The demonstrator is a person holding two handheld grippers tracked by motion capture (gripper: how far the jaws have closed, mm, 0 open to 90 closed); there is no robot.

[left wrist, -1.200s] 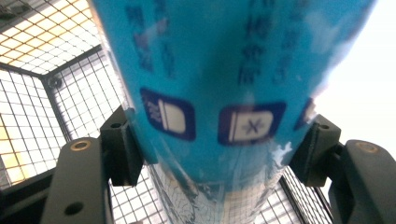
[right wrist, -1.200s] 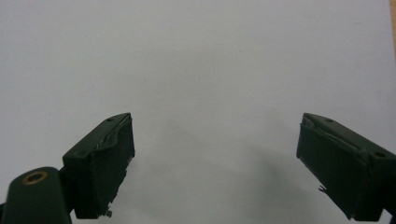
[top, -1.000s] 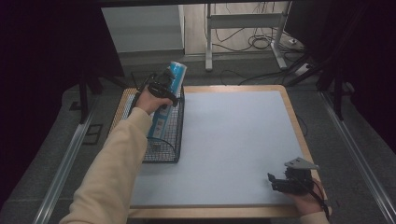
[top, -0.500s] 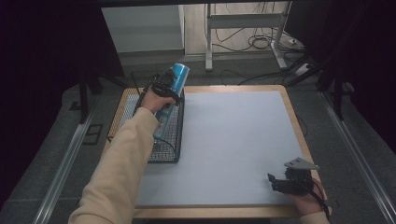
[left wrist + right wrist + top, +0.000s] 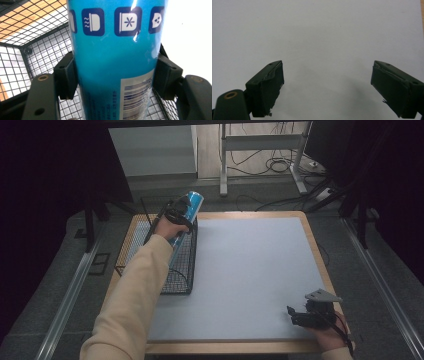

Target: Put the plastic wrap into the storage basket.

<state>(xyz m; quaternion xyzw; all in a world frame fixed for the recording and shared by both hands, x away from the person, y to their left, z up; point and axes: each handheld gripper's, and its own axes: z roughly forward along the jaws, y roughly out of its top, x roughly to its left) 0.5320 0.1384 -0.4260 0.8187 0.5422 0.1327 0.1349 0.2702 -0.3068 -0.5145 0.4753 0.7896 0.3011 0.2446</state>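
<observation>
Black wire-mesh basket (image 5: pixel 150 255): set along the left edge of the wood-rimmed grey desk (image 5: pixel 250 270); a wide bare surface is left to its right. Tall blue cylindrical can (image 5: pixel 186 209): pinched between left gripper (image 5: pixel 176 216) jaws, held tilted above the basket's far right corner. Right gripper (image 5: pixel 299 316): jaws spread, rested near the desk's near right corner.
</observation>
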